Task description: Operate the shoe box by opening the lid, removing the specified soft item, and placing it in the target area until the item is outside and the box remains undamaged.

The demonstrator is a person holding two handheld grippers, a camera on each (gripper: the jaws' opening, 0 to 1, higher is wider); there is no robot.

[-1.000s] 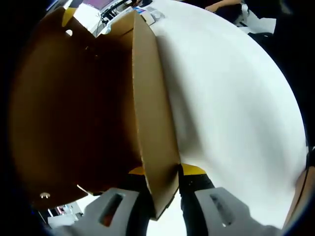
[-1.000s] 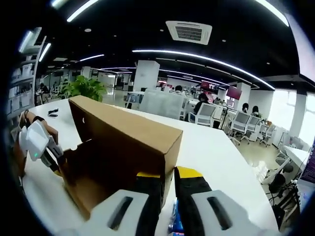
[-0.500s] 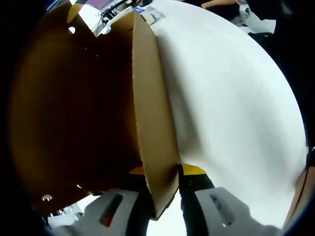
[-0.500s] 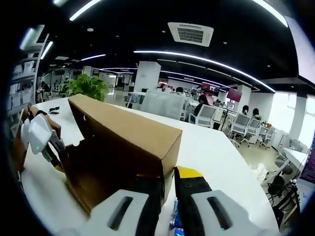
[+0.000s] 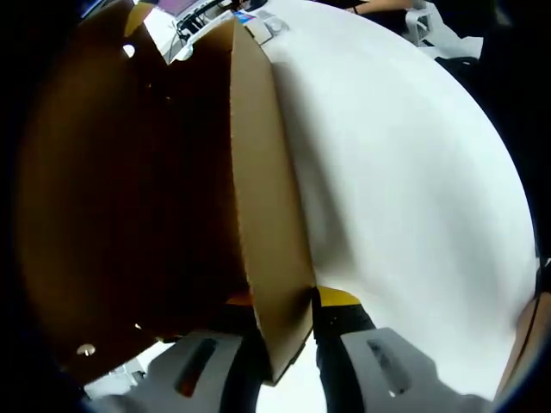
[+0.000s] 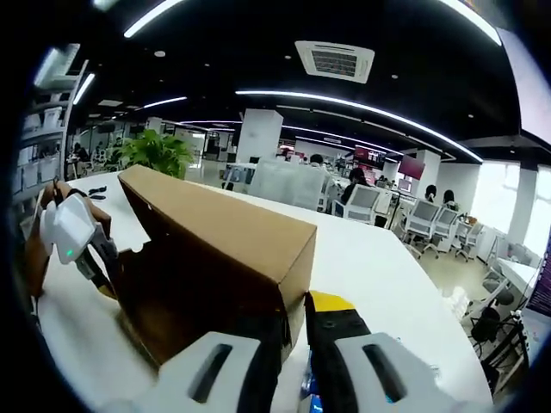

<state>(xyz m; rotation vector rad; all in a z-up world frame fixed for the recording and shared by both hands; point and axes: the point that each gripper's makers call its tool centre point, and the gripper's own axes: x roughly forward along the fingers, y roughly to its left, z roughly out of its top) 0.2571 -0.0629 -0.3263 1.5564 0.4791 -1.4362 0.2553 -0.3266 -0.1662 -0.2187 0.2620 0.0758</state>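
Brown corrugated cardboard shoe-box lid (image 6: 215,249) is raised off the white desk (image 5: 405,198). Left hand-held gripper (image 5: 288,314) and right hand-held gripper (image 6: 293,323) each clamp a lid wall. Contents not visible.

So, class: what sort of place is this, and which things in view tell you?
Most likely an open-plan office: rows of desks with office chairs, a ceiling air-conditioning vent, and a potted plant.

The inside of the shoe box (image 5: 129,198) is lost in dark shadow, so no contents can be made out. In the right gripper view, the raised lid (image 6: 215,249) hides the inner fingers (image 6: 331,318), and a blue object (image 6: 306,387) below is largely covered.
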